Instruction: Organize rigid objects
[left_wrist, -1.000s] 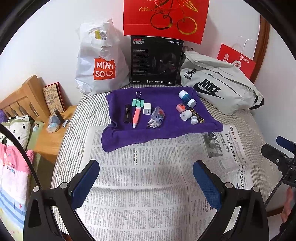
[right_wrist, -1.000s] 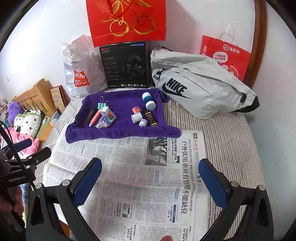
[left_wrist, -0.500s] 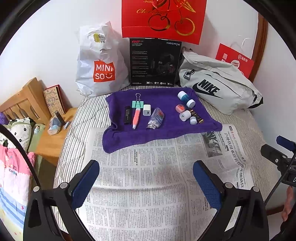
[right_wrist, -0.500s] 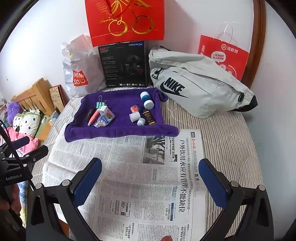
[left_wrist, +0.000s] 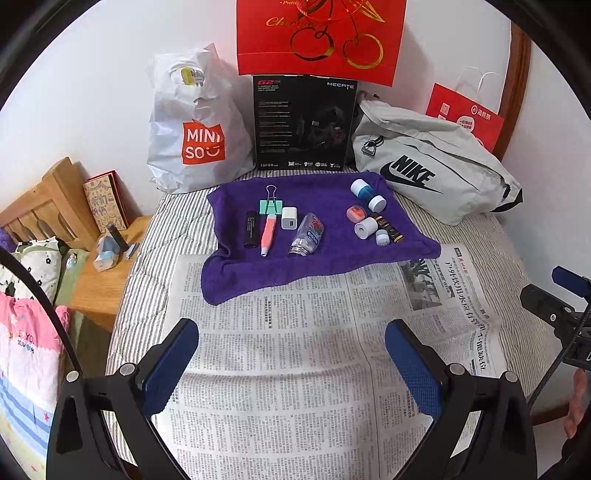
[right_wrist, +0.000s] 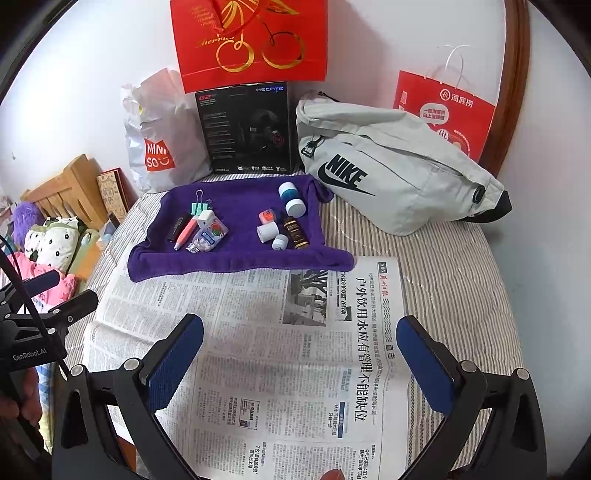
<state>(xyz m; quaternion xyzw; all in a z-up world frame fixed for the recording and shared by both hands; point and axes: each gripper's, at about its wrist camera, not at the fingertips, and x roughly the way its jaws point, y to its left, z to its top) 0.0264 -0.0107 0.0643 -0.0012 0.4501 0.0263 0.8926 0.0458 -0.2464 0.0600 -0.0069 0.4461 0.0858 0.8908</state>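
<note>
Both the left gripper (left_wrist: 291, 363) and right gripper (right_wrist: 299, 360) gape empty above newspaper (left_wrist: 295, 354). Far purple towel (left_wrist: 325, 258) carries bottle (left_wrist: 306, 234), pen (left_wrist: 268, 230), small jars (left_wrist: 364, 227).

Two fisheye views look forward over a newspaper (left_wrist: 295, 350) on a bed; both share the purple towel (right_wrist: 236, 254) near twelve o'clock, left tool's view slightly leftward.
</note>
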